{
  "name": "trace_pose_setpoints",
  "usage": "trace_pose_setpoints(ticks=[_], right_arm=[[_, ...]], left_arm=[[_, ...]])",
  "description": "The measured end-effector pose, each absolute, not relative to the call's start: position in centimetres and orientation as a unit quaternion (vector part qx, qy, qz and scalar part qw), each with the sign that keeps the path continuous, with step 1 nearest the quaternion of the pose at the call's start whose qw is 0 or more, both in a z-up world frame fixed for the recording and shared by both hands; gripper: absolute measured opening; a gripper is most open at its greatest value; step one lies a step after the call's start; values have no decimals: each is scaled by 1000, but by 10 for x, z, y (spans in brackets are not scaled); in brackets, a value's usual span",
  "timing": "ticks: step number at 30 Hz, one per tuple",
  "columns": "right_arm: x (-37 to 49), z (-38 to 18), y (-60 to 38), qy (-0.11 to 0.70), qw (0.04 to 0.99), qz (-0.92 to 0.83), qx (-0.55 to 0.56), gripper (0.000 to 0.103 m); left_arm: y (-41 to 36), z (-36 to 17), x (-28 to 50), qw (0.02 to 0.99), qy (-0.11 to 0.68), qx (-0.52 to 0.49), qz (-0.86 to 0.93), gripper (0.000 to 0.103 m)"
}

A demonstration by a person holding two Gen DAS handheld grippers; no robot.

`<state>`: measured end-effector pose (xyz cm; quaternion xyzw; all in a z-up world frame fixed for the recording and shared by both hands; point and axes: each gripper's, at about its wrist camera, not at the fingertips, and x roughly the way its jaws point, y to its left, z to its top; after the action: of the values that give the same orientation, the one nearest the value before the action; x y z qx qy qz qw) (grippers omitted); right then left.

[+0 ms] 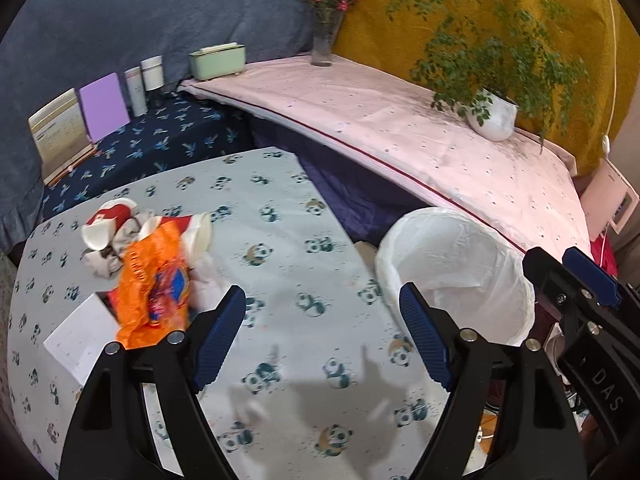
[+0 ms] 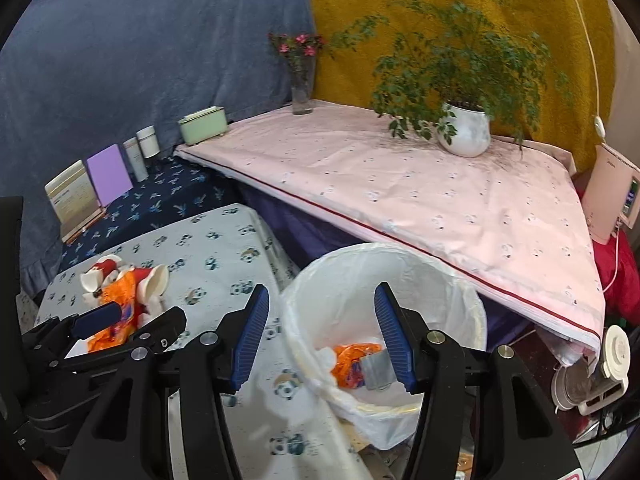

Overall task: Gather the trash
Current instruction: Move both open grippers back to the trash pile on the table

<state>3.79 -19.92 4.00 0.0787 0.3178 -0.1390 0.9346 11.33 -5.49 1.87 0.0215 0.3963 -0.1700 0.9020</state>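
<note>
L gripper [image 1: 322,336]: jaws wide apart, nothing between the blue ribbed pads, touching nothing. It hangs over a bare stretch of the panda-print cloth [image 1: 280,216] w/ its shadow on the cloth below.

R gripper [image 2: 320,340]: jaws released, partly spread, empty. It sits above the near-left rim of the bin. No earlier view given, so only the present gap is told.

Trash bin [image 2: 400,264]: white, lined w/ a thin white bag, standing off the right edge of the panda cloth, just below the front edge of the pink cloth [image 2: 420,184]. Inside the bin: a crumpled orange wrapper w/ a grey piece [image 2: 358,364] lying on the bottom, seen between the R pads but not touched by them.

Trash still on the table: a pile near the left edge of the panda cloth – orange wrapper [image 1: 154,284] on top, crushed red-and-white paper cups [image 1: 112,226] behind it, a white paper sheet [image 1: 80,336] at the near-left side. Wrapper print is blurred, can't read it.

Writing: "DAS" in pale letters on the black arm of the R gripper, seen at the right edge of the left wrist view. Card stand at the far-left corner has print, too small to read.
</note>
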Motion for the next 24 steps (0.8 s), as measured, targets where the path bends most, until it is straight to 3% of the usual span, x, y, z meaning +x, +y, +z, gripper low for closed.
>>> trace_pose_setpoints(ticks=[18, 24], right_arm=[[63, 30, -98, 340, 938, -59, 40, 58], [73, 19, -70, 355, 934, -35, 26, 58]], left_arm=[[69, -2, 114, 906, 416, -21, -68, 75], [101, -11, 115, 907, 420, -28, -37, 84]])
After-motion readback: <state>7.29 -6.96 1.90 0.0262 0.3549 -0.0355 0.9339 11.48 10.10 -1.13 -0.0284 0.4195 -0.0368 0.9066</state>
